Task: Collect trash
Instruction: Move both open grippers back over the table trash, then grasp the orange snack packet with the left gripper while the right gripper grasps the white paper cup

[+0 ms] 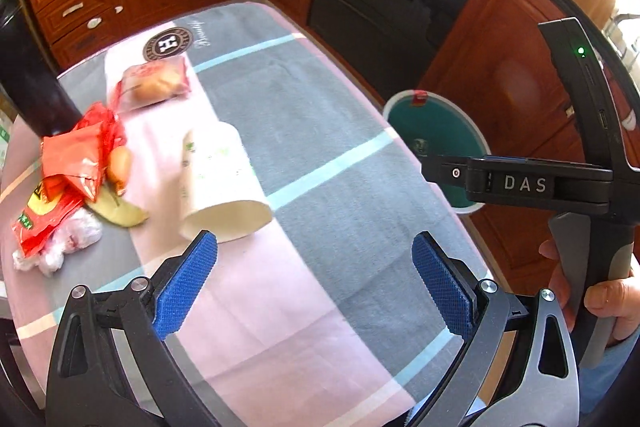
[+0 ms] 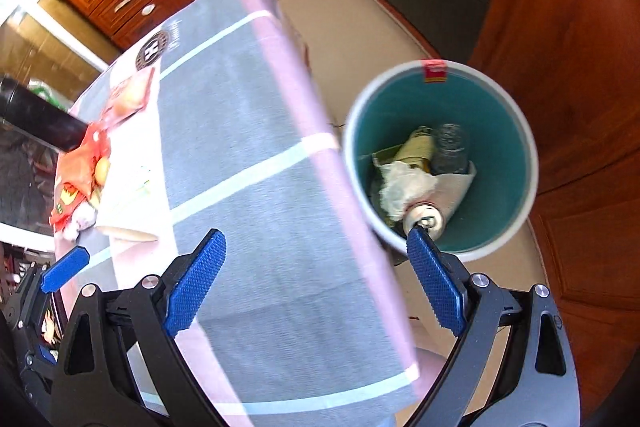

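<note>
Left gripper (image 1: 314, 283) empty, blue-padded jaws spread wide, low over the pink-and-grey striped tablecloth (image 1: 320, 211). White paper cup lying on its side (image 1: 222, 183), open mouth toward the camera, just beyond the left pad at about 11 o'clock; likely the next pick. Further out at 9 to 10 o'clock, a heap: crumpled red-orange plastic wrappers (image 1: 76, 155), a brown egg-like lump (image 1: 120, 165), a yellowish peel (image 1: 120, 215) and a clear crinkled bag (image 1: 56, 247); at 11 o'clock, far, a packaged bun in a red-printed clear wrapper (image 1: 156, 83). Right gripper (image 2: 316, 279) likewise empty and gaping, poised over the table edge, with the round teal-lined, white-rimmed waste bin (image 2: 516, 131) on the floor at 1 o'clock, already holding crumpled tissue, a bottle and other scraps. Best approach for the cup, as a judgement: swing left and forward to straddle the body across its width near the middle, close gently to avoid crushing or rolling the thin wall, lift clear of the cloth, then carry right toward the bin. Risk: a pad nudging the rim and sending the cup rolling.
</note>
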Demonstrator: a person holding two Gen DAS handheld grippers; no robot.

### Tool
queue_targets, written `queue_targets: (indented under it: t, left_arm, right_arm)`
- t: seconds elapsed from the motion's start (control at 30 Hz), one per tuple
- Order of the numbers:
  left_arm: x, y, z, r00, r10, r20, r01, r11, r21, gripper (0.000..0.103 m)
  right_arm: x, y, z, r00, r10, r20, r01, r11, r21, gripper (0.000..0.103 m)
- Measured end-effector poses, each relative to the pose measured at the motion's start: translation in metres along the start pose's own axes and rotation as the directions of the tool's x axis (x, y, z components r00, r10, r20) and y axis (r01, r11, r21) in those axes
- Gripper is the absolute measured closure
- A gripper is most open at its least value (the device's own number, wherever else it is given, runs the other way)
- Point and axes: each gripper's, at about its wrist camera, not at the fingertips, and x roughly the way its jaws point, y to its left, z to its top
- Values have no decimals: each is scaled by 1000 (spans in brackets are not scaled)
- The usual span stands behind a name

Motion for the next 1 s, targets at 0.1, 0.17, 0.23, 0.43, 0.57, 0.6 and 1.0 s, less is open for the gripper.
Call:
queue_targets:
  t: [0.1,0.17,0.23,0.43,0.57,0.6,1.0]
  left_arm:
    - [-10,27,-4,1000,12,16,-11,999,-44,5]
    - [-15,45,-8,1000,20,24,-18,997,-74,5]
    - [-18,62,-12,999,29,27,-26,994,-103,5]
    - [-25,111,-21,998,59,30,-53,984,-170,4]
    - [-31,140,-25,998,62,33,-54,974,-219,4]
    - [-31,146,-25,997,65,34,-55,972,-230,4]
    - [-26,189,-12,994,102,34,-89,958,-271,4]
  right_arm:
    - [2,33,0,1000,1,-8,-1,998,-58,15]
    - [4,55,0,1000,1,-11,-2,995,-96,15]
    - [5,74,1,1000,1,-13,-3,992,-127,15]
    - [15,127,6,1000,-6,-22,1,979,-202,15]
    - [27,152,9,999,-6,-41,-3,974,-229,15]
    - [31,158,11,999,-3,-49,-8,972,-233,15]
    - [77,183,24,990,41,-135,-70,974,-214,15]
